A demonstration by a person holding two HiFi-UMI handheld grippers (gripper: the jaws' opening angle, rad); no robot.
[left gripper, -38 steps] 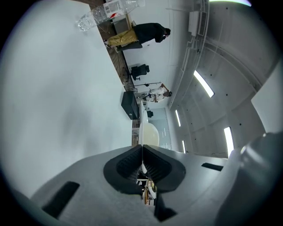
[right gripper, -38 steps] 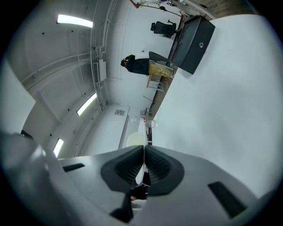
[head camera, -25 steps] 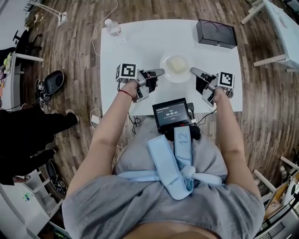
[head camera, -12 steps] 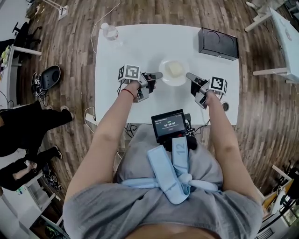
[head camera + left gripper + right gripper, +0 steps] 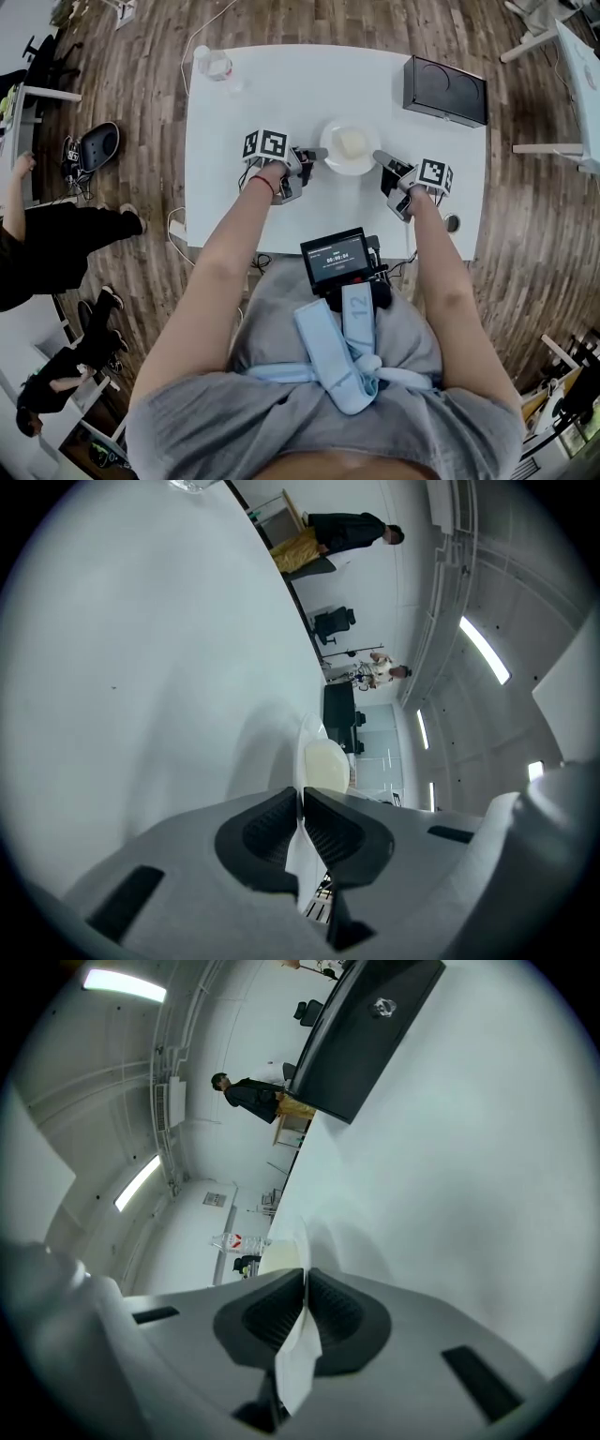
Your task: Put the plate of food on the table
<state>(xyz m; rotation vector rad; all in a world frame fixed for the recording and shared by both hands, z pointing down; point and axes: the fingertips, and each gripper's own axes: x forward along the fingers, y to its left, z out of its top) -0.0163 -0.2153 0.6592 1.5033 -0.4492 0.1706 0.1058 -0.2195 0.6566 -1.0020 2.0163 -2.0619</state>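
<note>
Grey moulded plastic with ribbed black pads (image 5: 258, 832) makes up the left hand-held gripper (image 5: 319, 152). It is clamped on the left rim of the plate (image 5: 349, 171), while the right hand-held gripper (image 5: 378, 157) is clamped on the opposite rim. Both held the rim the same way half a second ago. The plate has kept its place near the middle of the tabletop (image 5: 281, 89), and only the camera's framing has drifted slightly.

Each gripper view shows what the head view cannot: the jaws drawn together on a thin white edge of the plate, seen side-on, with a soft shadow on the smooth white surface beside it. I cannot tell whether the plate touches the tabletop.

Only the head view gives the plate's round outline and the pale yellow, blocky food (image 5: 352, 142) at its centre. A matte black box (image 5: 445, 91) sits at the far right corner, and a clear bottle (image 5: 214, 64) stands at the far left corner. On the wooden floor to the left, a person (image 5: 56, 248) in dark clothes has shifted since the earlier frame.
</note>
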